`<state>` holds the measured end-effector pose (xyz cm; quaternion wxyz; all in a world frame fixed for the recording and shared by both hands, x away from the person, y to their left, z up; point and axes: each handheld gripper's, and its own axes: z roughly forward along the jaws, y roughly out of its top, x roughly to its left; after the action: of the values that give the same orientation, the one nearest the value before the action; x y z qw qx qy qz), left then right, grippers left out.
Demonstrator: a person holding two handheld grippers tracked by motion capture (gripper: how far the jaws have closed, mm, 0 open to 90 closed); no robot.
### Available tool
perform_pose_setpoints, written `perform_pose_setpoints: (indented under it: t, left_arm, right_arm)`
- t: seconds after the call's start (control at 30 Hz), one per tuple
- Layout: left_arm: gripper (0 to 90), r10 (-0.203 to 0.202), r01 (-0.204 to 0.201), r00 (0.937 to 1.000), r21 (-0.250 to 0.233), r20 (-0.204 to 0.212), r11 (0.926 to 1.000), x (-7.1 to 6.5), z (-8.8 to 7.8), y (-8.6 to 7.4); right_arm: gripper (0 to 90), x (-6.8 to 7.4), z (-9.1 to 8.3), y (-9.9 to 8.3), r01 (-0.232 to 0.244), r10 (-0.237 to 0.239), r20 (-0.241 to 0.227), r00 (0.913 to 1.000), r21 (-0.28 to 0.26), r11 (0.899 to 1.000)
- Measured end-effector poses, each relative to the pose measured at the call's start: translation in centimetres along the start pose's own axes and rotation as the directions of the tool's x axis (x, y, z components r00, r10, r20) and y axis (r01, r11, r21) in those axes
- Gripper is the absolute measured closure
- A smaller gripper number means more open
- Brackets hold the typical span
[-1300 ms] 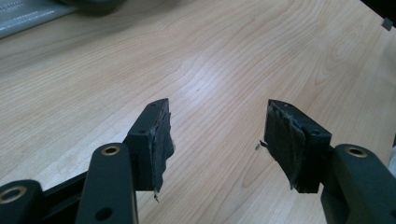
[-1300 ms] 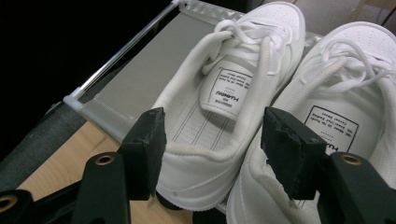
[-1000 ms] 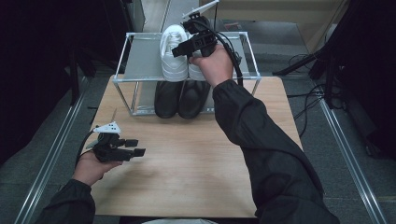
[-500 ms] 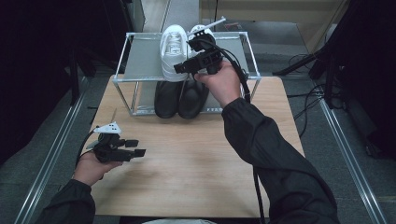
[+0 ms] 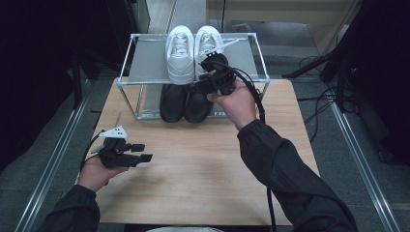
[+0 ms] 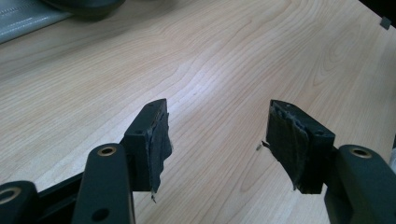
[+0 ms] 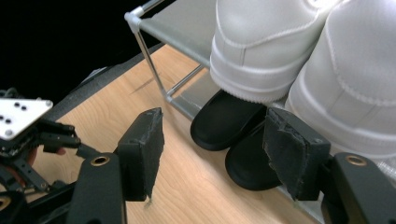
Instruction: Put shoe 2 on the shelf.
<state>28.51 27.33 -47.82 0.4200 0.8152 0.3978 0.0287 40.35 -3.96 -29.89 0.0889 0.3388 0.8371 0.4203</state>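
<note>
Near the table's [image 5: 203,159] left front corner, the left gripper [image 5: 145,152] rests in the person's hand just above the bare wood, its jaws spread apart with nothing between them. Farther right, at the front of the metal shoe rack [image 5: 145,65], the right gripper [image 5: 196,89] hovers with jaws apart and empty just before the black shoes [image 5: 186,102] on the lower shelf, beneath the white sneakers [image 5: 192,50] on the top shelf.

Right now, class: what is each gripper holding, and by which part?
Nothing is held. The left gripper is open over the table; the right gripper is open before the black shoes.
</note>
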Motion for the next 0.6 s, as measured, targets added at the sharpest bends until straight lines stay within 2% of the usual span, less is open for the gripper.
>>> perform_pose_setpoints:
  t: [0.33, 0.37, 0.6]
  left_arm:
    - [39.1, 0.001, -0.001, 1.0, 0.003, 0.007, 1.0, 0.1, 0.4, 0.2]
    - [39.0, 0.008, -0.008, 1.0, 0.008, 0.006, 0.9999, 0.1, 0.4, 0.3]
    - [38.9, 0.013, -0.013, 0.9998, 0.007, 0.012, 0.9999, 0.1, 0.8, 0.6]
  right_arm:
    - [36.4, 0.0, -0.1, -2.3, 0.003, -0.003, -0.022, 0.9998, -0.012, 1.0]
    - [36.0, 0.1, -0.1, -2.6, -0.01, 0.01, -0.025, 0.9996, -0.006, 1.0]
    - [34.0, -0.3, 0.1, -4.5, -0.021, 0.02, -0.038, 0.9991, -0.023, 1.0]
